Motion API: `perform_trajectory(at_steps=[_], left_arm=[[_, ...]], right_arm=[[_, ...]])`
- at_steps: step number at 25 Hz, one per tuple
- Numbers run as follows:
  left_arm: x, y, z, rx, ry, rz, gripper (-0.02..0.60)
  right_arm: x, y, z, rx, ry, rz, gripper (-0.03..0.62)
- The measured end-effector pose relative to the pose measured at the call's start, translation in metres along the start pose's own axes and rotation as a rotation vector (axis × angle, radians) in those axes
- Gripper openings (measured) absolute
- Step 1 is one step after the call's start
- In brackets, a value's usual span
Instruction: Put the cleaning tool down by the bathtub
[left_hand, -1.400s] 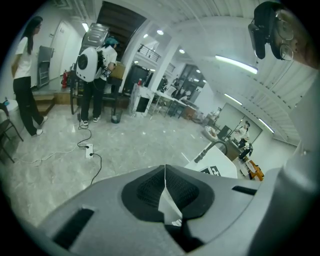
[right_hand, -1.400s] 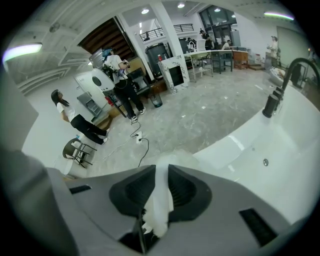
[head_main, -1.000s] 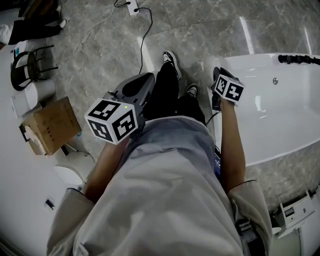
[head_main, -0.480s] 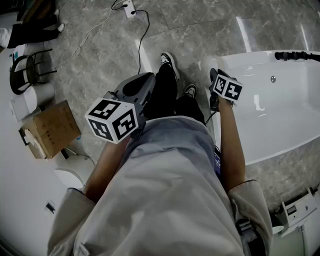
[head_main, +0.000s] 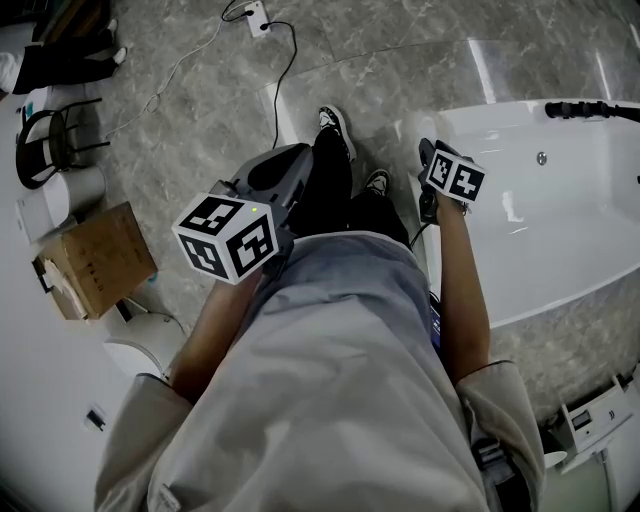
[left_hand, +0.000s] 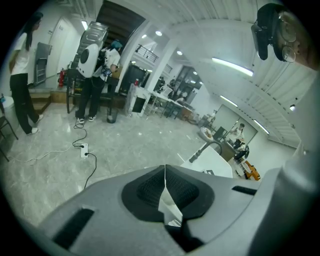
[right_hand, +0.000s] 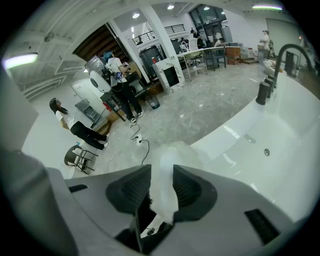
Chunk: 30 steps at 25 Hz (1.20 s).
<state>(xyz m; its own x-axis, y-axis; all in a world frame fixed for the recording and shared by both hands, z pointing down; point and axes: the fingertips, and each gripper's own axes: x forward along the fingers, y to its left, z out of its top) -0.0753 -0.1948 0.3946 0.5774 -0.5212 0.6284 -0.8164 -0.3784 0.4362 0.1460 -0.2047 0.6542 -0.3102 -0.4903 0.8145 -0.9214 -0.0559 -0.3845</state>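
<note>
The cleaning tool (right_hand: 165, 195) is a white, blurred shaft standing between the jaws of my right gripper (right_hand: 161, 172). Those jaws have just been opening, and a dark gap shows beside the shaft on the left pad's side. In the head view the right gripper (head_main: 428, 150) hangs at the near left rim of the white bathtub (head_main: 470, 115), pointing steeply down; the tool is hidden there. My left gripper (head_main: 290, 160) is held over the person's legs, away from the tub. Its pads (left_hand: 164, 167) meet with nothing between them. The tub's basin (right_hand: 270, 130) lies to the right.
A black faucet (head_main: 585, 108) stands on the tub's far rim. The person's shoes (head_main: 338, 122) rest on the marble floor beside the tub. A power strip with its cable (head_main: 262, 17), a cardboard box (head_main: 95, 258) and a black chair (head_main: 50, 140) lie to the left. People (left_hand: 95, 75) stand far off.
Both grippers stay where they were. The head view has drifted slightly, so the tub and floor sit a little higher in the picture.
</note>
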Motion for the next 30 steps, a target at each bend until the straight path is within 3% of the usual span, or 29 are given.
perform_trajectory(at_steps=[15, 30], left_arm=[[-0.013, 0.008, -0.002, -0.018, -0.033, 0.001, 0.011], [-0.013, 0.007, -0.004, -0.028, -0.037, -0.015, 0.011]], right_arm=[[0.000, 0.003, -0.003, -0.016, 0.009, -0.032, 0.133], [-0.006, 0.000, -0.006, -0.032, 0.002, -0.073, 0.192]])
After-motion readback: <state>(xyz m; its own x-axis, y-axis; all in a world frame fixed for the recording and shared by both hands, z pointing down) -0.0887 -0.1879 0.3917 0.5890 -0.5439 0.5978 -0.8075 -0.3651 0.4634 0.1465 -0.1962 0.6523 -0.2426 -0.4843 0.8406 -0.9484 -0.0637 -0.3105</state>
